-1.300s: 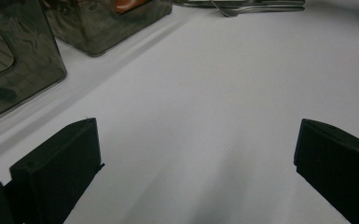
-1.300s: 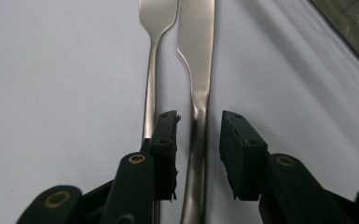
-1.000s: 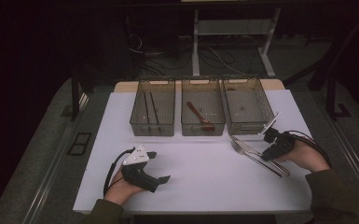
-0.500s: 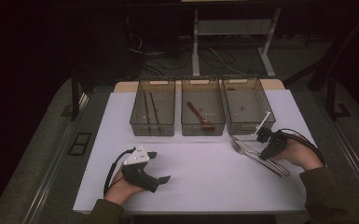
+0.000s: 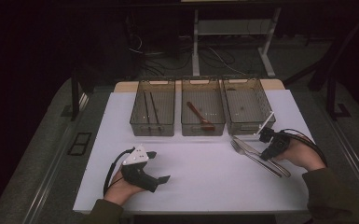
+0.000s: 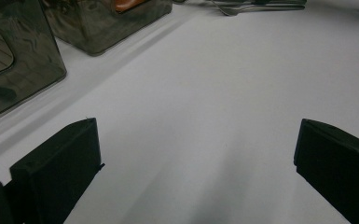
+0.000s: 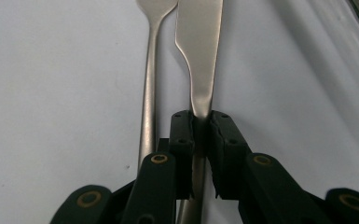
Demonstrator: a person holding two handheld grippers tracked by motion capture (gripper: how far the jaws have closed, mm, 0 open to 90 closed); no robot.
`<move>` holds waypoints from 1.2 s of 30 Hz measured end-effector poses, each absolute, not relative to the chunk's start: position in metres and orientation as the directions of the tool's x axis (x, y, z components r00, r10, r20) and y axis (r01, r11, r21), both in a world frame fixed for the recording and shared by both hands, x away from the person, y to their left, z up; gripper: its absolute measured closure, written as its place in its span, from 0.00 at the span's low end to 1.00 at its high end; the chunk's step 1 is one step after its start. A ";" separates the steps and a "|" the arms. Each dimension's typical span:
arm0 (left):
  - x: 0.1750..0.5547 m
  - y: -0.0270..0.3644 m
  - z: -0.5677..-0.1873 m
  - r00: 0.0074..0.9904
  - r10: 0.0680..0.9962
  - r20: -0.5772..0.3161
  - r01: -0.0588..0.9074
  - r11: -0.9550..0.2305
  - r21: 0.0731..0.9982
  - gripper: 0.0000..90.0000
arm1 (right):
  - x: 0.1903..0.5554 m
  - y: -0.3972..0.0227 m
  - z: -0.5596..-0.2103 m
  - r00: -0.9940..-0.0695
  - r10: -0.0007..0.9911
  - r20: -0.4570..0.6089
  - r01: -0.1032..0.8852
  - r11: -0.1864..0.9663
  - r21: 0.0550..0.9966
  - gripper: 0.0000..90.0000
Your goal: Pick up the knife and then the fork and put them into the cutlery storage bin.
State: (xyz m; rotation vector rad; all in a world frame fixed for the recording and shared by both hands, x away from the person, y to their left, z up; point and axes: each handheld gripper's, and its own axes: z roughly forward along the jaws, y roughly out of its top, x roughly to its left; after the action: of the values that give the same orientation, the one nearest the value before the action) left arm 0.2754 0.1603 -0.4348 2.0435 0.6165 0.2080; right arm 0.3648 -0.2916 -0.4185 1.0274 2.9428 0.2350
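A flat steel knife (image 7: 199,56) is lying on the white bench (image 5: 205,172) at the near right, its handle pinched between the closed black jaws of the right gripper (image 7: 200,128). A slim metal fork (image 7: 150,84) is lying just beside it on the left. Three clear smoky plastic bins (image 5: 201,122) are standing in a row farther back; the middle one is holding a brown wooden spoon (image 5: 200,116). The left gripper (image 6: 193,158) is resting at the near left, jaws spread wide over bare bench
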 end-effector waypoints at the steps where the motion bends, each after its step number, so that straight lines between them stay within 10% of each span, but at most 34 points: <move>1: 0.275 0.160 -0.435 0.858 0.505 -0.100 0.342 -0.414 0.844 0.00 | 0.363 -0.291 -0.417 -0.773 0.633 0.043 0.632 0.761 0.147 0.88; 36: 0.275 0.161 -0.433 0.858 0.505 -0.096 0.338 -0.413 0.846 0.00 | 0.349 -0.322 -0.392 -0.774 0.623 0.112 0.604 0.673 0.426 0.88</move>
State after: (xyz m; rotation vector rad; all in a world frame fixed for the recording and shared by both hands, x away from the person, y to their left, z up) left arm 0.2748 0.1615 -0.4334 2.0399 0.6151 0.2127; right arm 0.3490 -0.3223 -0.3924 1.0398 2.8347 0.6986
